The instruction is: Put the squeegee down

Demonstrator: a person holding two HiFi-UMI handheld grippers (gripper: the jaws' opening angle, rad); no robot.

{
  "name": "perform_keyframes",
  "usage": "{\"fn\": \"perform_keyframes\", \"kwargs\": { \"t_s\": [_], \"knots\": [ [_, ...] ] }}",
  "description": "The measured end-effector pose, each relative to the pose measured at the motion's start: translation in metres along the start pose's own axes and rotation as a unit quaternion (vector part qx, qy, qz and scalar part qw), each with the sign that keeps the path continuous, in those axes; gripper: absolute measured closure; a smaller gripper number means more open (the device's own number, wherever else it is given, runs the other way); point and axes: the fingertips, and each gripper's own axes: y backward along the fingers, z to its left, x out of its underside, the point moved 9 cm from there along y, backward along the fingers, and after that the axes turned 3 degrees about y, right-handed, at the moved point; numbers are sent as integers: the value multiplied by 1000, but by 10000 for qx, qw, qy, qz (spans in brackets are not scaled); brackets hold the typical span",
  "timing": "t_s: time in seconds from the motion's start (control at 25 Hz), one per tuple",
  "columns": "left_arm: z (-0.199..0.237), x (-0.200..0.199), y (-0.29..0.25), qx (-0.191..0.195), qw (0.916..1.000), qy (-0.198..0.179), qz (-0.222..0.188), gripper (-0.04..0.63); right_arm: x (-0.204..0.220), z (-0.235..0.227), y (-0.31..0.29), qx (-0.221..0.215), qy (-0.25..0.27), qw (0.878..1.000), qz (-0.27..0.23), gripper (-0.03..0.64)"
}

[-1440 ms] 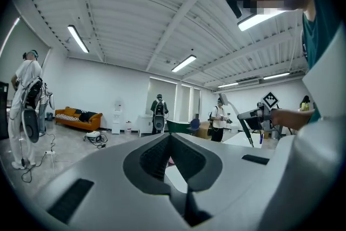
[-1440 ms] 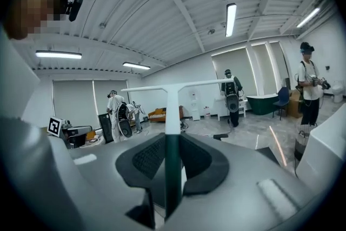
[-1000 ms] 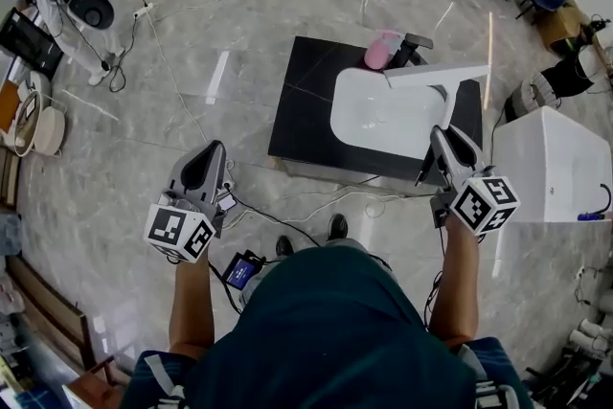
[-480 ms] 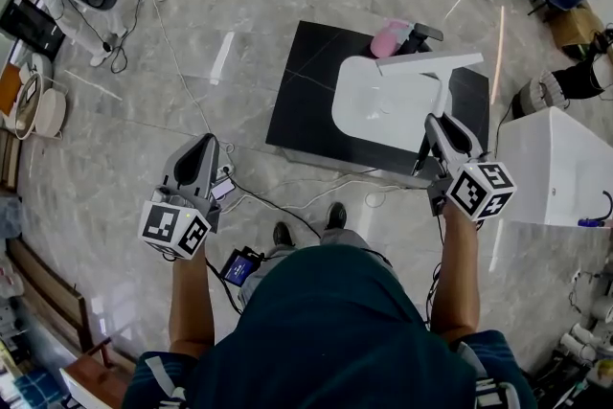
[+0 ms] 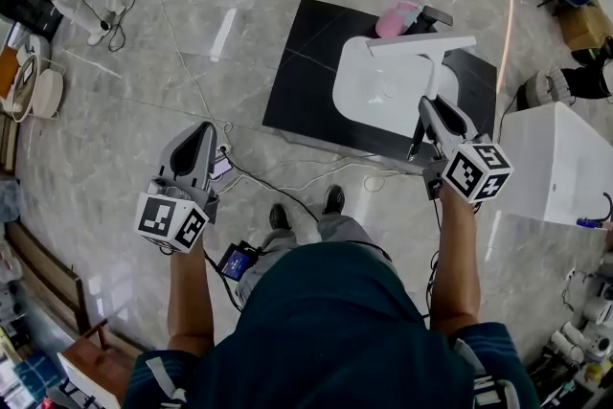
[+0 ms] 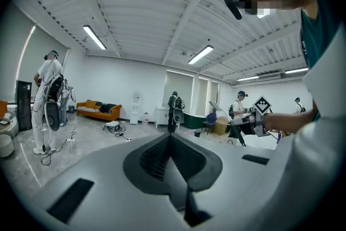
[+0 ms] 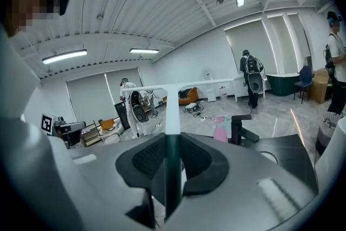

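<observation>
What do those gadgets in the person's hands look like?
The left gripper and right gripper are tapered grey shells with dark ribbed pads. Each carries a white cube printed with black square markers. The person wears a dark teal short-sleeved shirt.

White squeegee (image 5: pixel 421 44) with dark green lower handle, white basin (image 5: pixel 369 96), black surface (image 5: pixel 302 72), pink bottle (image 5: pixel 395 17), black tap (image 5: pixel 433 16), pale grey marbled floor (image 5: pixel 115 139), grey left gripper (image 5: pixel 204 131) and right gripper (image 5: pixel 427 106) patterned with black-and-white squares, dark teal shirt (image 5: pixel 326 330), orange sofa (image 6: pixel 97 111)
</observation>
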Motion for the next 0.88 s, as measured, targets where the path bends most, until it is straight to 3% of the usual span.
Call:
{"fn": "perform_keyframes", "kwargs": {
  "t_s": [0.88],
  "knots": [
    [-1,33,-15,-202,9992,247,255,589,35,-19,-59,-259,-79,9983,510,526]
  ]
}}
